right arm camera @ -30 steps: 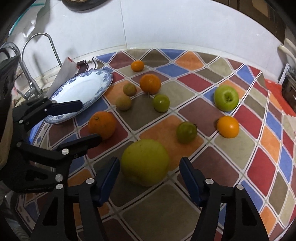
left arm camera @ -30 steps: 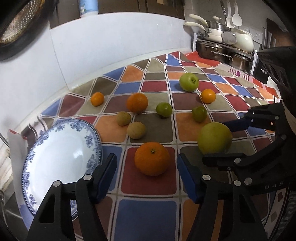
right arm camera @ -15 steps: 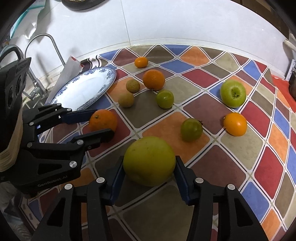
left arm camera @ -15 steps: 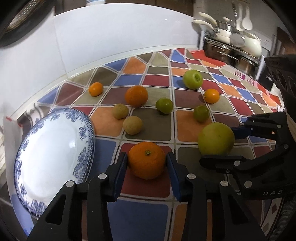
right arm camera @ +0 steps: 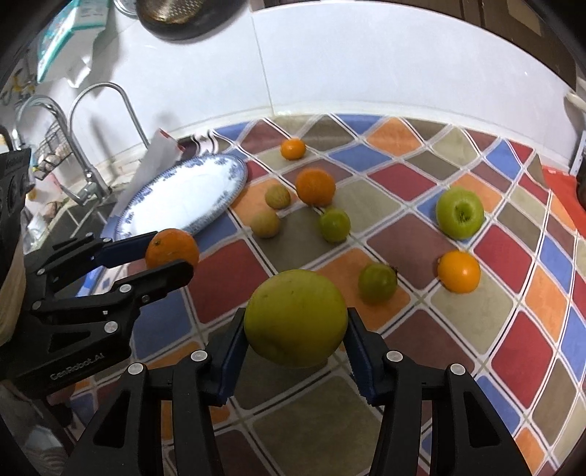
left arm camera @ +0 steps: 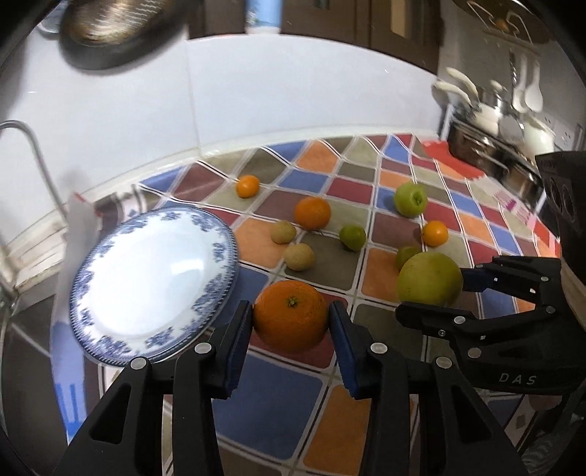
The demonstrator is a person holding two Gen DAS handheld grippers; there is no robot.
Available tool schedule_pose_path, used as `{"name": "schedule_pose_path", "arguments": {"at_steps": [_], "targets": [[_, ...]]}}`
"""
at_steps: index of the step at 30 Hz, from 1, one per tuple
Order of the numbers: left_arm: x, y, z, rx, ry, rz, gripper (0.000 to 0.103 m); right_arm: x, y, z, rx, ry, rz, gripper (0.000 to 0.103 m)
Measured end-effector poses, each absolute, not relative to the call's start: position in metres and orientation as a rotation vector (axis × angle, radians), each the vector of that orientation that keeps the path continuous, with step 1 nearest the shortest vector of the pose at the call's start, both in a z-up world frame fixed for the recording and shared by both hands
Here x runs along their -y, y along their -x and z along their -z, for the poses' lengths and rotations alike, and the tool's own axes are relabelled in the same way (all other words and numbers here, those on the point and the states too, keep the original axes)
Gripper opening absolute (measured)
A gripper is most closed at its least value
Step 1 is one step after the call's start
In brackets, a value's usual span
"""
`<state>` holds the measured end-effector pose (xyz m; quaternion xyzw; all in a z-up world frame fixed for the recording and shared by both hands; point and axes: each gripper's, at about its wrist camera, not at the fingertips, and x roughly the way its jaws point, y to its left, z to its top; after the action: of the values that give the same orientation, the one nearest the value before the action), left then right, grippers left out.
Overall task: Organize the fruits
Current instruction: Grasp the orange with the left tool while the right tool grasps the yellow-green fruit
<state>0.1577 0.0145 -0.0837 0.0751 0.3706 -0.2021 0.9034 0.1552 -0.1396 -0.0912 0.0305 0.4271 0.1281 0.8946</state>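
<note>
While both of my claws are gripping fruit, this is what I am seeing:

Left claw: my left gripper (left arm camera: 291,322) is clamping a large orange (left arm camera: 290,315), both blue pads pressing on its sides, just beside the rim of the blue-patterned plate (left arm camera: 154,285).
Right claw: my right gripper (right arm camera: 295,331) is squeezing a big yellow-green fruit (right arm camera: 296,318) between its pads, above the chequered tablecloth (right arm camera: 403,227).
Writing, left claw body: in the right wrist view I am reading "GenRobot.AI" in pale letters on its black side.
Writing, right claw body: in the left wrist view I am reading "DAS"; the rest of the word is running out of sight at the frame edge.
Other print: a blue and white carton (right arm camera: 62,33) up left is carrying print that is too blurred for me to read.
Loose fruit: a green apple (right arm camera: 459,212), three more oranges (right arm camera: 315,186) and small green and tan fruits (right arm camera: 334,225) are lying apart on the cloth, none on the plate.
Hidden: the yellow-green fruit is covering most of one small green fruit (left arm camera: 406,254) in the left wrist view.
Hard to make out: the pots and ladles (left arm camera: 512,121) at far right are smearing into blur, and a white sheet (left arm camera: 78,227) by the plate is only a haze.
Cut off: the faucet (right arm camera: 106,121) is bending out past the left edge, and I cannot see the sink itself clearly.
</note>
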Motion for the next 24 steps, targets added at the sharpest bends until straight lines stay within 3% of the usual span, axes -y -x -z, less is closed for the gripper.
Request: {"name": "schedule_pose_path", "arguments": {"at_steps": [24], "targets": [[-0.07, -0.142, 0.031, -0.624, -0.083, 0.124, 0.042, 0.093, -0.175, 0.021, -0.66, 0.057, -0.47, 0.052]]}}
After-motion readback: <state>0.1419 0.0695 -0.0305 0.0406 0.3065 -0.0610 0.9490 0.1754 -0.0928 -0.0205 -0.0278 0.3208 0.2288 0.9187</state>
